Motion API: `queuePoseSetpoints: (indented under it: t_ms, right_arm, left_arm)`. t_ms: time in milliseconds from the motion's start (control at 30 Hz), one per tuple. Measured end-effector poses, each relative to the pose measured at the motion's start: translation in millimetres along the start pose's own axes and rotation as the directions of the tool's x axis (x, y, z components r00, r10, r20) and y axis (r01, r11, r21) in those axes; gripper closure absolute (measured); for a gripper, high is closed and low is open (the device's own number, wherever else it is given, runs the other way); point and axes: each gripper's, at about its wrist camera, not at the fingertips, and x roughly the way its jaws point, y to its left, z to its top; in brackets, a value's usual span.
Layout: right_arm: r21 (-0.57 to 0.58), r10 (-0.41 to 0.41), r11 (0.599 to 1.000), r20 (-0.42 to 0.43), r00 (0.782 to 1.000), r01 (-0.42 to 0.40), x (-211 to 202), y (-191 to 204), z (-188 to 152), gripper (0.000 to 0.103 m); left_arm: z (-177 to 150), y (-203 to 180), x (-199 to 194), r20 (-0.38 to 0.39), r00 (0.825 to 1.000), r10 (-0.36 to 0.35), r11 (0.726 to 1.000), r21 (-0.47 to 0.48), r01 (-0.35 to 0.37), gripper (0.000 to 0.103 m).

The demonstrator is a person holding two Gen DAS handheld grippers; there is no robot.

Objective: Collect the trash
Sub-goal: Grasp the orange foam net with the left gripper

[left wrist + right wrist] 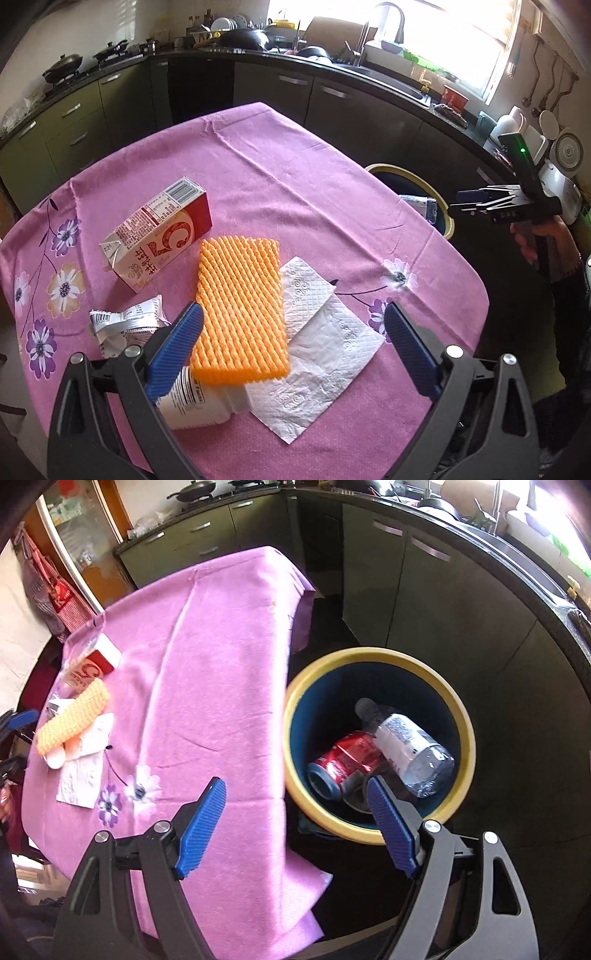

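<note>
On the pink tablecloth (258, 177) lie an orange foam net (240, 310), a white paper napkin (325, 354), a red-and-white carton (159, 232), a crumpled silver wrapper (122, 326) and a white bottle (199, 402) partly under the net. My left gripper (291, 347) hangs open over the net and napkin, holding nothing. My right gripper (295, 823) stands open and empty between the table edge and the yellow-rimmed bin (461, 716). A red can (343, 760) and a clear plastic bottle (410, 749) lie in the bin.
Dark kitchen cabinets (424, 602) and a counter with a sink curve round behind the bin. Pans stand on the stove (74, 66) at the back left. The person's hand holds the right gripper (491, 206) beyond the table's right edge in the left wrist view.
</note>
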Motion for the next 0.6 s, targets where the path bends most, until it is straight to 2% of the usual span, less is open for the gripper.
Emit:
queuePoseSetpoints:
  t_ms: [133, 333, 400, 567, 600]
  right_arm:
    - [-0.014, 0.01, 1.0, -0.007, 1.0, -0.01, 7.5, 6.2, 3.6, 0.025]
    - [-0.03, 0.029, 0.999, -0.025, 0.999, -0.03, 20.4, 15.6, 4.7, 0.025]
    - [-0.034, 0.032, 0.999, -0.031, 0.999, -0.033, 23.2, 17.9, 5.0, 0.025]
    - [-0.039, 0.04, 0.998, -0.036, 0.999, -0.042, 26.5, 22.4, 5.2, 0.025]
    - [-0.039, 0.042, 0.998, -0.037, 0.998, -0.043, 26.6, 23.0, 5.3, 0.025]
  left_arm:
    - [11.5, 18.7, 26.1, -0.109, 0.994, -0.013, 1.0, -0.028, 0.01, 0.009]
    - [13.6, 29.4, 53.8, -0.208, 0.978, -0.034, 0.998, -0.052, 0.024, 0.011]
    - [13.3, 28.0, 59.6, -0.229, 0.973, -0.026, 0.999, -0.05, 0.015, 0.016]
    - [12.8, 25.6, 64.8, -0.256, 0.967, -0.004, 0.999, -0.036, -0.006, 0.04]
    - [13.4, 26.4, 66.2, -0.263, 0.965, -0.002, 0.999, -0.039, -0.009, 0.041]
